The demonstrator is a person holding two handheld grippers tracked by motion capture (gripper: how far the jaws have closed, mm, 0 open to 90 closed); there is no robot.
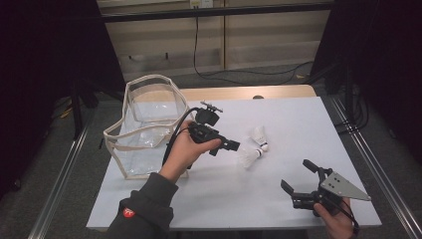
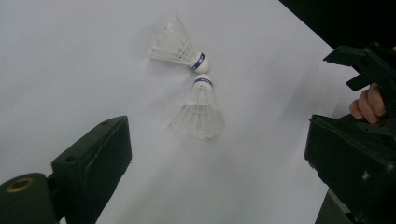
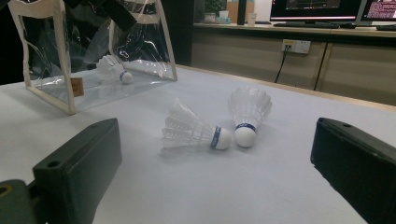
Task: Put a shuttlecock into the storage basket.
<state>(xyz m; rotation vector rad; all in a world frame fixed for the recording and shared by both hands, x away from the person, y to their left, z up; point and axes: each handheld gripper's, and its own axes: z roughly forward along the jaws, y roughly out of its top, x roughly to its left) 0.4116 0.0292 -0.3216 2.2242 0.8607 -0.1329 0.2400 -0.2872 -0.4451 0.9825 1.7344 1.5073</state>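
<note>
Two shuttlecocks lie cork to cork near the middle of the surface (image 1: 298,119): the near shuttle (image 1: 249,157) and the far shuttle (image 1: 260,135), corks touching or almost so. A third shuttle (image 3: 112,70) already sits inside the clear bag (image 1: 144,124) at the left of the high view. The left tool (image 1: 226,145) hovers just left of the pair, jaws spread wide and holding nothing; the right tool (image 1: 298,179) waits at the lower right, also wide open and empty.

The likely trouble is the closeness of the two corks (they sit in one line): a jaw coming down on one shuttle may nudge the other and roll it off toward the edge. Closing on the feather skirt could crush it, and these weigh so little that a grazing jaw would flick one away. The bag is soft, so its mouth may sag
</note>
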